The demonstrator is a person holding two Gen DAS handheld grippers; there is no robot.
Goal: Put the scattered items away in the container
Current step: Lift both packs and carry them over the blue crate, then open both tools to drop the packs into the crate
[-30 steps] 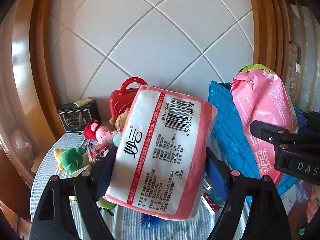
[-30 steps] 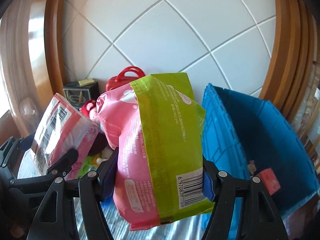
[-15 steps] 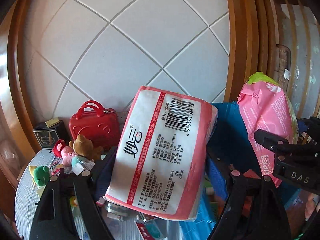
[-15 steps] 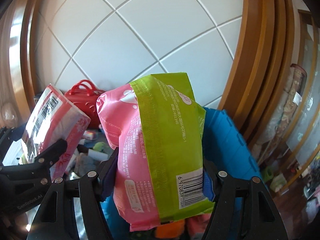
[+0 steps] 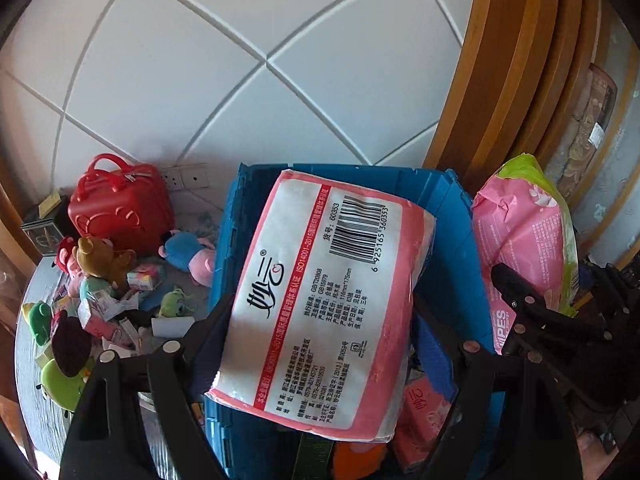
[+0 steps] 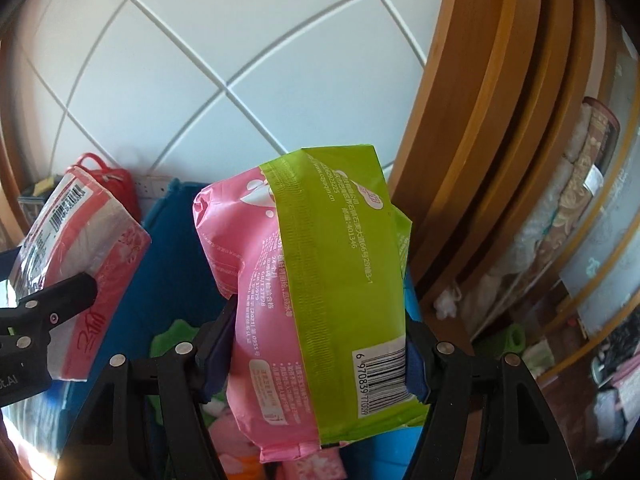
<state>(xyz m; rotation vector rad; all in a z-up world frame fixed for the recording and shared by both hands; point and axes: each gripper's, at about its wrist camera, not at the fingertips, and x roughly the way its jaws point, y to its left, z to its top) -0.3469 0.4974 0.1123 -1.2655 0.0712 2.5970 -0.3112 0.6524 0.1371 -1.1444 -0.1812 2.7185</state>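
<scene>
Left claw pinches the pink-and-white plastic tissue pack above the blue plastic crate, hiding most of its interior. Right claw pinches the pink-and-green wipes pouch over the same crate. Only the left view shows plush toys and the red toy suitcase on the grey counter

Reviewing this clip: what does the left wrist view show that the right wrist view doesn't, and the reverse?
Only the left wrist view shows the loose pile on the table: brown teddy bear, blue and pink plush, small boxes. Only the right wrist view shows the wipes pack's green back with barcode and the floor clutter at right. Both show the tissue pack clamped in the left gripper, the wipes pack clamped in the right gripper, the blue crate and the red case.
</scene>
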